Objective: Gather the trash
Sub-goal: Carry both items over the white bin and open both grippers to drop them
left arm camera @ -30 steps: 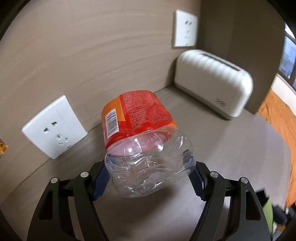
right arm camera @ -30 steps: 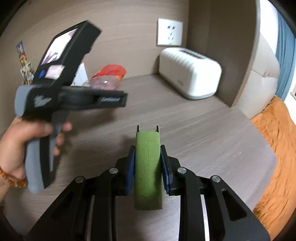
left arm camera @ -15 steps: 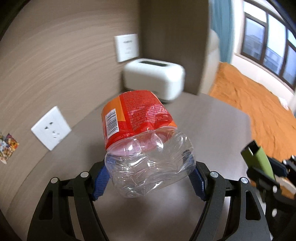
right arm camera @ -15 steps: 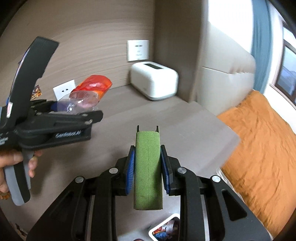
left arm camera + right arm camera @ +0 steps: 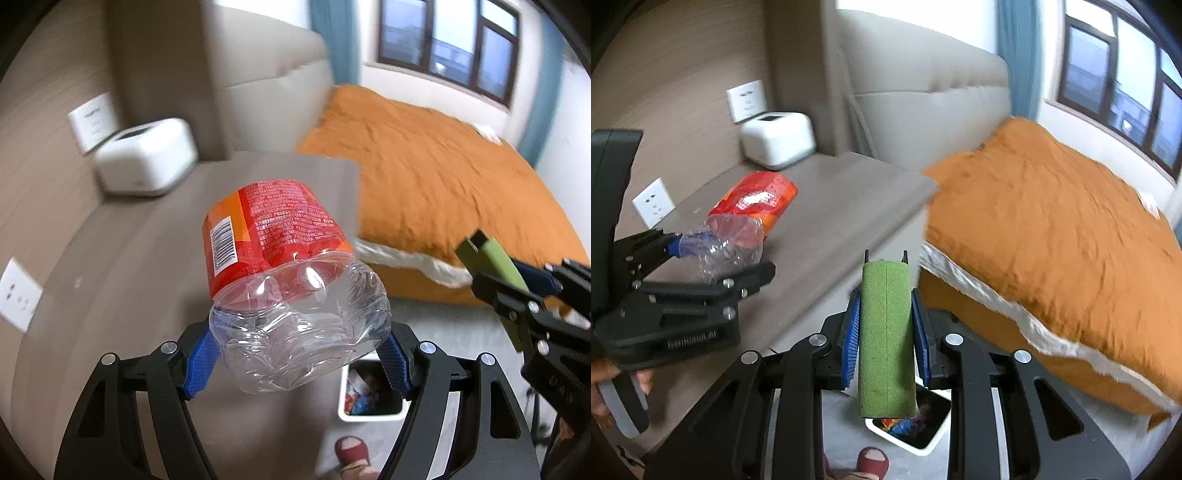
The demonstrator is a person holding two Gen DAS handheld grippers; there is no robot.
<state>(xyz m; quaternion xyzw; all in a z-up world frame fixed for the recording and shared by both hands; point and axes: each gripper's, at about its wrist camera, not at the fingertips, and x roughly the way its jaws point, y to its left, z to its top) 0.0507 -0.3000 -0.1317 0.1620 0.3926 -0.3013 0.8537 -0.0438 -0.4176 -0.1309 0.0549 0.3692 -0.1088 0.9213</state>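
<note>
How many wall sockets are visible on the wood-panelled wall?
2. One wall socket sits just above the white box at the far end of the counter; the other wall socket is lower, nearer the camera. More may be hidden behind the left hand-held gripper.

bedroom | bed with orange blanket [image 5: 443,177] | padded headboard [image 5: 923,96] | window [image 5: 447,44]

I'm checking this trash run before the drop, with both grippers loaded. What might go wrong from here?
1. The left gripper pinches the crumpled plastic bottle only at its clear base; most of it sticks out forward, so it may slip or twist free.
2. The white bin is small and already holds trash; the bottle or the green block in the right gripper may land on the floor.
</note>
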